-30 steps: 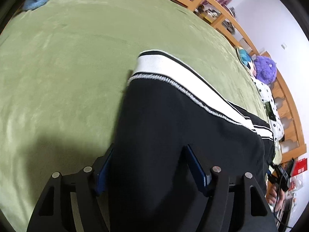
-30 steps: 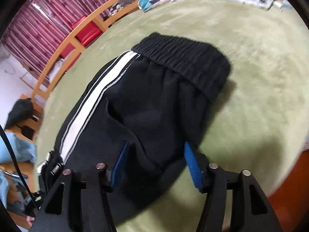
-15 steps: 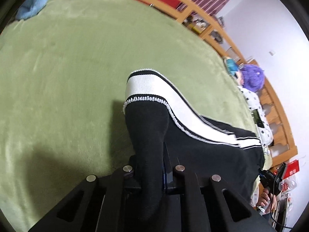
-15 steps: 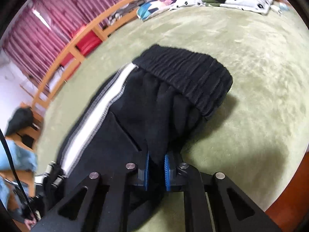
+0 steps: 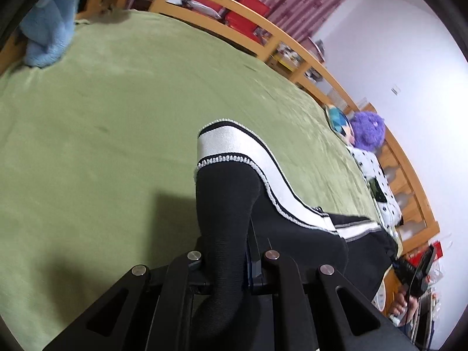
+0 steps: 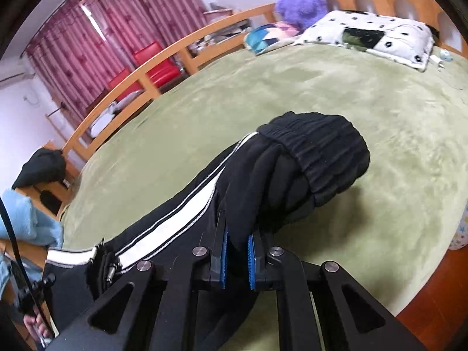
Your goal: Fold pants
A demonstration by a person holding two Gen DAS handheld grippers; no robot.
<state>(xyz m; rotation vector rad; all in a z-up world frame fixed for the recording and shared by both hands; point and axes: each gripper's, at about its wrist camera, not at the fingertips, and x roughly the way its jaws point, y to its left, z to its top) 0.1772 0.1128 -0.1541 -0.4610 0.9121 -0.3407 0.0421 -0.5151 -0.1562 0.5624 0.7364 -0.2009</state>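
Observation:
Black pants (image 5: 228, 204) with a white side stripe (image 5: 222, 146) hang between my two grippers above a green bed cover (image 5: 102, 117). My left gripper (image 5: 226, 260) is shut on the black fabric near the leg cuff and holds it lifted. My right gripper (image 6: 237, 248) is shut on the pants (image 6: 263, 181) just below the ribbed black waistband (image 6: 321, 152), which droops forward. The white stripe (image 6: 181, 219) runs back toward the other gripper. Both sets of fingertips are buried in cloth.
A wooden bed rail (image 5: 263, 29) rings the bed. A dotted pillow (image 6: 365, 35), a purple plush toy (image 6: 298, 3) and a colourful cushion (image 6: 263, 38) lie at the head. A light blue blanket (image 5: 46, 29) lies at the far corner. Red chairs (image 6: 152, 67) stand beyond the rail.
Both grippers went from open around the pants to shut on the fabric, then lifted it off the bed; the cuff and the waistband now hang raised.

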